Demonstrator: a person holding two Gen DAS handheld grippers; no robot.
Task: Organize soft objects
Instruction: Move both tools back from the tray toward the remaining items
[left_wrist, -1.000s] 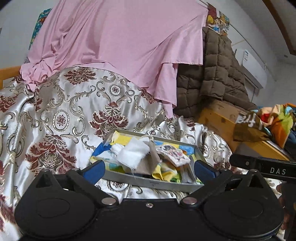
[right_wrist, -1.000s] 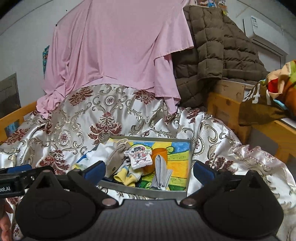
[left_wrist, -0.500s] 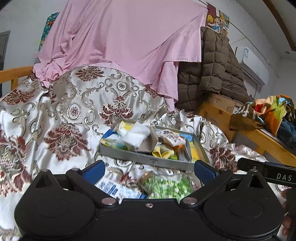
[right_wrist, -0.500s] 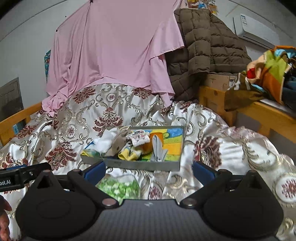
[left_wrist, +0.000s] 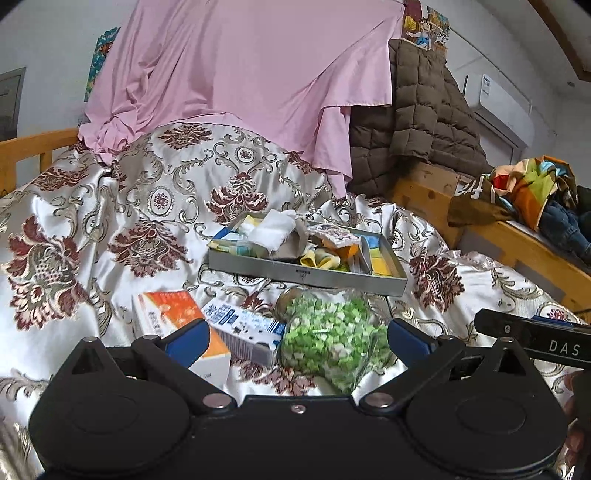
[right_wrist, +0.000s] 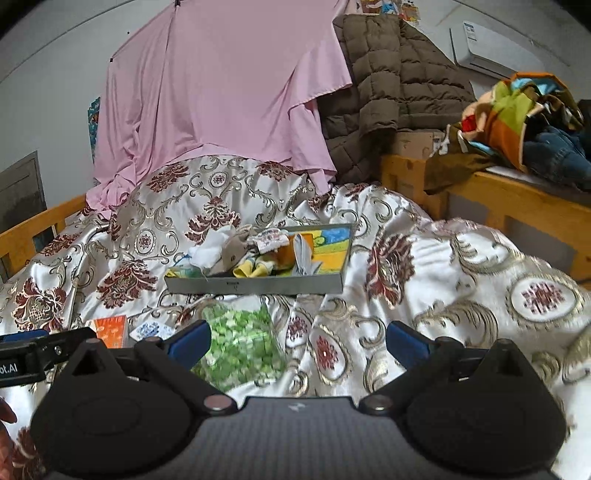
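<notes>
A grey tray (left_wrist: 303, 274) is seen resting on a white satin bedspread (left_wrist: 110, 229) patterned with maroon flowers. The tray is filled with soft objects: a white cloth (left_wrist: 271, 230), a beige piece (left_wrist: 291, 245), a yellow sock (left_wrist: 319, 259) and a small printed pouch (left_wrist: 334, 233). Just in front of the tray, a clear bag of green pieces (left_wrist: 328, 339) is laid on the bedspread, with a blue-and-white carton (left_wrist: 242, 326) and an orange-and-white box (left_wrist: 173, 314) beside it. The left gripper (left_wrist: 295, 338) is held wide, nothing being gripped between its blue fingertips. The right gripper (right_wrist: 297, 338) is likewise spread wide and empty, above the bedspread near the bag.
</notes>
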